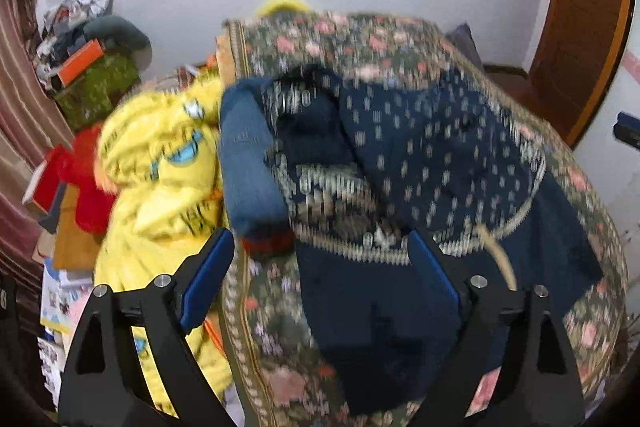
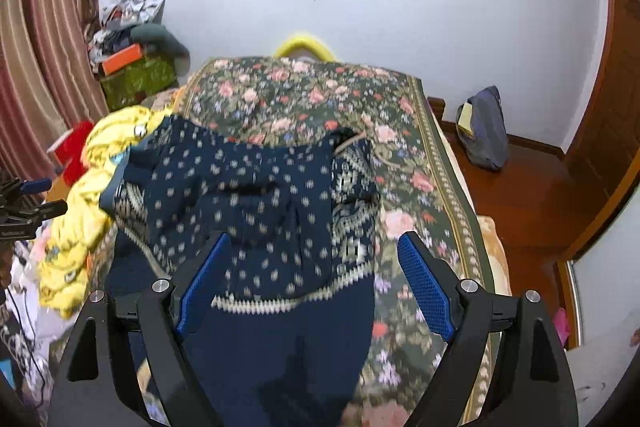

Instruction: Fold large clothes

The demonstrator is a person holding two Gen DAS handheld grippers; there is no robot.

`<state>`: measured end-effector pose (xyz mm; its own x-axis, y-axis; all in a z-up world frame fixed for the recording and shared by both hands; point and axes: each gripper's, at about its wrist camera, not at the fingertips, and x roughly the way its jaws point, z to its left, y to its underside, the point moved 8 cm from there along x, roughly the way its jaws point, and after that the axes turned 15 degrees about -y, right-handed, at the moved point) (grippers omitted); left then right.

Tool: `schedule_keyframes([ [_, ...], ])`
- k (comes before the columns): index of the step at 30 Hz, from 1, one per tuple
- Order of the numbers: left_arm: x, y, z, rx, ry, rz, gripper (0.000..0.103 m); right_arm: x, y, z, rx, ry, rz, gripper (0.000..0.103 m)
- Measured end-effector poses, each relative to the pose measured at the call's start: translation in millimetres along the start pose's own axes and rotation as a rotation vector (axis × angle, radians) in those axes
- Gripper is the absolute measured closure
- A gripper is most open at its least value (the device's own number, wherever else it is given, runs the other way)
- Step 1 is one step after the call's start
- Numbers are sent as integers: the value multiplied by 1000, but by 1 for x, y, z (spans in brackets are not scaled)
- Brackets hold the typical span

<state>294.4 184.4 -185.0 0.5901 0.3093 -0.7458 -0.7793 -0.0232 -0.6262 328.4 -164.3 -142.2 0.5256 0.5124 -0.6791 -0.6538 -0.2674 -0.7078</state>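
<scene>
A large navy garment with white dots and a patterned border [image 1: 420,163] [image 2: 256,211] lies crumpled on the floral bed cover [image 1: 360,39] [image 2: 320,95]. My left gripper [image 1: 320,247] is open and empty just above the garment's near part. My right gripper [image 2: 316,255] is open and empty over the garment's lower border. The left gripper also shows at the left edge of the right wrist view [image 2: 28,199]. The left wrist view is blurred by motion.
A yellow printed garment [image 1: 160,171] [image 2: 76,227] lies heaped at the bed's left side beside a red item [image 1: 84,179]. Boxes and clutter [image 2: 132,67] stand by the striped curtain [image 2: 40,27]. A grey bag [image 2: 484,131] sits on the wooden floor at right.
</scene>
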Motion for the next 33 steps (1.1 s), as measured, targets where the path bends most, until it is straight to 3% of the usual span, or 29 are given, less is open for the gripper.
schedule_keyframes([
  [8, 48, 73, 1, -77, 94, 213, 15, 22, 66, -11, 59, -28, 181, 20],
  [16, 89, 131, -25, -192, 285, 412, 15, 60, 133, -33, 233, -72, 320, 20],
  [20, 100, 149, -40, -231, 336, 464, 16, 69, 155, -43, 298, -83, 343, 20],
  [26, 99, 148, -49, -322, 398, 440, 18, 63, 154, -42, 322, -138, 286, 18],
  [29, 94, 148, -52, -333, 414, 422, 29, 66, 153, -33, 283, -153, 276, 22],
  [31, 91, 147, -54, -350, 440, 419, 43, 68, 152, -26, 262, -168, 272, 42],
  [32, 89, 147, -57, -356, 452, 420, 58, 68, 151, -21, 247, -181, 273, 47],
  [33, 87, 147, -59, -354, 458, 421, 66, 69, 149, -19, 240, -194, 272, 59],
])
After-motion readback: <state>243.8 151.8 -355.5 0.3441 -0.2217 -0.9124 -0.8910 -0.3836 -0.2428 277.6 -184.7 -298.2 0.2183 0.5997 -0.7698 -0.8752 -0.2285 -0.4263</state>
